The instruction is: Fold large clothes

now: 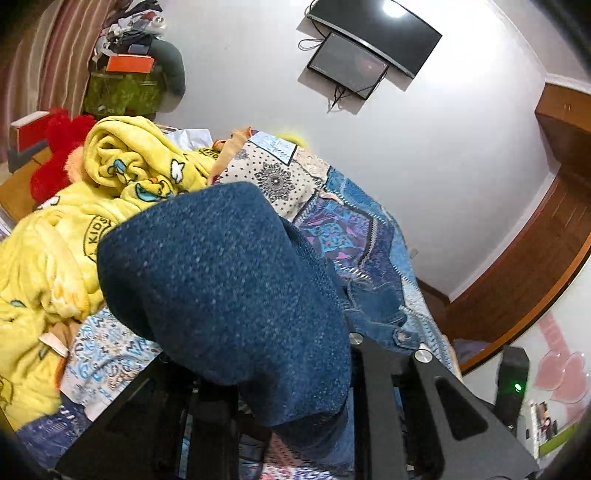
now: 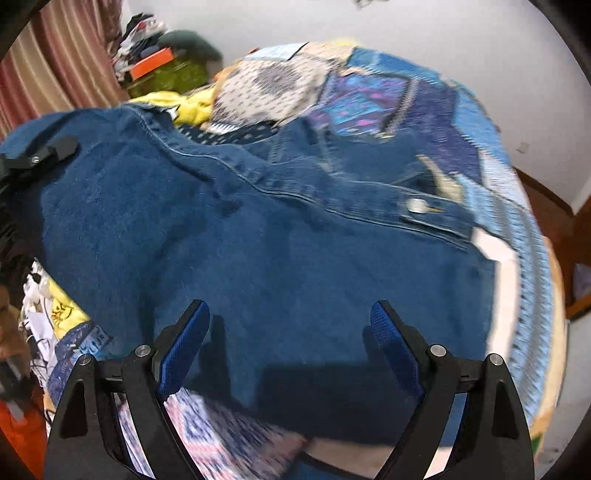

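A dark blue denim jacket (image 2: 258, 221) lies spread on the patterned bedspread (image 2: 369, 96), its metal button (image 2: 417, 205) at the right. My right gripper (image 2: 290, 321) hovers just over the jacket's near part, jaws wide open, blue pads (image 2: 184, 343) bare. My left gripper (image 2: 44, 157) shows at the far left, clamped on the jacket's edge and lifting it. In the left wrist view the raised denim (image 1: 221, 280) drapes over my left gripper (image 1: 266, 350) and hides its fingertips.
A crumpled yellow cartoon blanket (image 1: 55, 240) and a red plush (image 1: 62, 147) lie at the bed's left. A green box with piled clutter (image 1: 122, 92) stands by the striped curtain. A TV (image 1: 376, 33) hangs on the white wall; wooden trim (image 1: 535, 240) is at right.
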